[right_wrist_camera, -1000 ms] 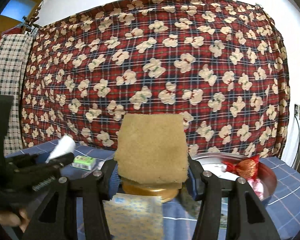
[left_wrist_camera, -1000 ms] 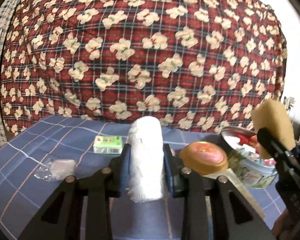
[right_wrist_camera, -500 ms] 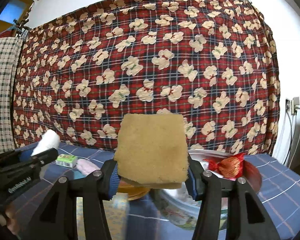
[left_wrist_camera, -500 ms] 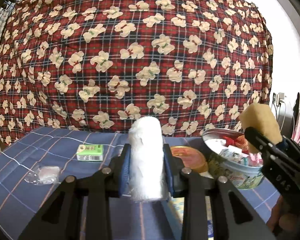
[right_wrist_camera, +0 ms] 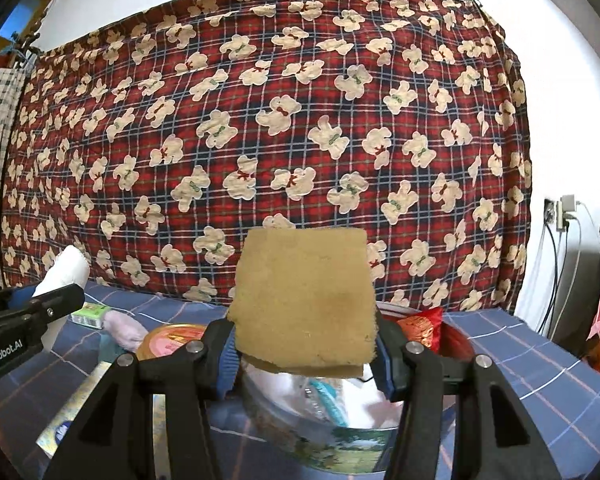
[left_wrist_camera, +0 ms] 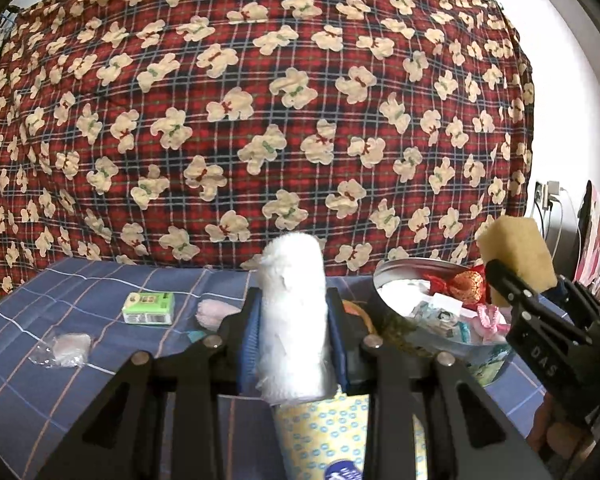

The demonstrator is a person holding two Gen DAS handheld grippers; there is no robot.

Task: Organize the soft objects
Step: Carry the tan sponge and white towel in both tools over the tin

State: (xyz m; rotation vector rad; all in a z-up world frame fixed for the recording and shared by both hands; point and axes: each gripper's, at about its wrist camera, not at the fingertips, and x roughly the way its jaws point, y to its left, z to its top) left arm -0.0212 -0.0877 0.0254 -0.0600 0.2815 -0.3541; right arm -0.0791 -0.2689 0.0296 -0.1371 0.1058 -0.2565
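Sponge (right_wrist_camera: 304, 300) up front, clamped flat between the right gripper (right_wrist_camera: 305, 354) jaws, poised right over the metal bowl (right_wrist_camera: 340, 444) — looks set for a drop. Left gripper (left_wrist_camera: 292, 332) jaws pinch an upright white fluffy roll (left_wrist_camera: 292, 312), held clear above the blue checked worktop (left_wrist_camera: 60, 380). Farther out, a green tissue pack (left_wrist_camera: 149, 308) and a wrapped pad (left_wrist_camera: 66, 349) wait, well apart.

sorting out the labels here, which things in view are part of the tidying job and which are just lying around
Part of the job:
- white fluffy roll, clamped in the left gripper
- sponge, clamped in the right gripper
- round tin, already holding soft bits
- pink soft thing on the table

Lying about:
- green box
- clear wrapper
- orange lid
- teddy blanket
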